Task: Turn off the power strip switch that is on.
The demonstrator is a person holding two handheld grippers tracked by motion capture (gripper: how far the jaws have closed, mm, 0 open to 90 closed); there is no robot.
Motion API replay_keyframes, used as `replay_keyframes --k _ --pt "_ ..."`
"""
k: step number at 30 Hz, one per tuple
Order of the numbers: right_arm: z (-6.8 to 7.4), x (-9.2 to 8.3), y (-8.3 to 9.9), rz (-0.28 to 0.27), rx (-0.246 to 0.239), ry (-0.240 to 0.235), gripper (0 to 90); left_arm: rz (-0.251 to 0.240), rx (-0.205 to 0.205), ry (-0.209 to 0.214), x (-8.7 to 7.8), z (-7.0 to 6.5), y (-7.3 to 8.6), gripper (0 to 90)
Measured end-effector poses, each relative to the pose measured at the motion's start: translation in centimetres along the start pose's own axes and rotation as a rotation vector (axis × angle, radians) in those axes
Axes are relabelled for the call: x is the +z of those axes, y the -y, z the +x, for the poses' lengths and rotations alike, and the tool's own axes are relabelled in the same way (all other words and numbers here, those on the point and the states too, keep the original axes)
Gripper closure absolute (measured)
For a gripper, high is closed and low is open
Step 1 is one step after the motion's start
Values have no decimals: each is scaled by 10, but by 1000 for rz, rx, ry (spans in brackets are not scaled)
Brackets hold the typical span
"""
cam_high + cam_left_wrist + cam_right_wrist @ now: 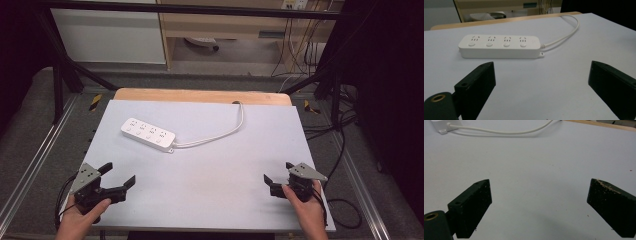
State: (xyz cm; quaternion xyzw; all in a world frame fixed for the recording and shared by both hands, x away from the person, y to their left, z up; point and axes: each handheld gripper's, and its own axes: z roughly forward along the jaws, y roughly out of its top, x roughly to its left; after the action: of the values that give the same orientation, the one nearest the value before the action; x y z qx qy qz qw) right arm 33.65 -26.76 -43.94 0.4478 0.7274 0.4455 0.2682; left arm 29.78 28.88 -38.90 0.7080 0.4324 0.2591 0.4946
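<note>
A white power strip (pixel 148 134) with several sockets and buttons lies on the white tabletop (pixel 210 165), toward the back left. Its white cord (pixel 220 131) curves right and runs off the table's back edge. In the left gripper view the power strip (pixel 499 46) sits straight ahead, beyond the jaws. My left gripper (pixel 119 174) is held over the front left corner, open and holding nothing. Over the front right stands my right gripper (pixel 278 171), also open and holding nothing. The right gripper view catches the strip's end (pixel 441 125) and the cord (pixel 499 130) at its top.
A wooden board edge (pixel 200 95) shows behind the white top. Black frame bars (pixel 65 70) and loose cables (pixel 345 150) stand around the table on a grey floor. A shelf unit (pixel 225 30) is at the back.
</note>
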Motion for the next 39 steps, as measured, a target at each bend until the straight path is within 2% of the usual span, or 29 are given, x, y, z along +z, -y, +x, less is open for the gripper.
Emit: replay_keyframes --k 1,4,7,13,16,20,25,28,31,35,39 --pt "0 0 0 2 -3 -4 47 6 4 -5 0 0 -2 105" --pt "1 1 2 14 -14 -12 35 3 -41 -4 -1 1 -8 118" --pt "3 2 1 15 -19 -19 35 -3 -49 -22 -1 3 -14 95" --pt "6 2 0 11 -25 -28 34 -41 -66 -49 0 12 -28 117" --pt "5 3 -1 12 -25 -27 71 -59 -47 -55 4 16 -39 119" --pt "6 5 -2 19 -24 -26 70 -81 -40 -44 10 21 -55 127" --pt "10 7 0 44 -31 -46 40 -102 -66 -45 20 29 -73 132" --pt "12 8 0 56 -34 -47 42 -91 -45 -36 29 33 -81 110" --pt "14 6 0 52 -39 -49 36 -79 -58 -3 40 38 -83 92" --pt "14 4 3 56 -53 -45 44 -58 -32 -3 53 38 -87 95" --pt "13 1 4 52 -39 -49 42 -61 -26 2 63 38 -92 95"
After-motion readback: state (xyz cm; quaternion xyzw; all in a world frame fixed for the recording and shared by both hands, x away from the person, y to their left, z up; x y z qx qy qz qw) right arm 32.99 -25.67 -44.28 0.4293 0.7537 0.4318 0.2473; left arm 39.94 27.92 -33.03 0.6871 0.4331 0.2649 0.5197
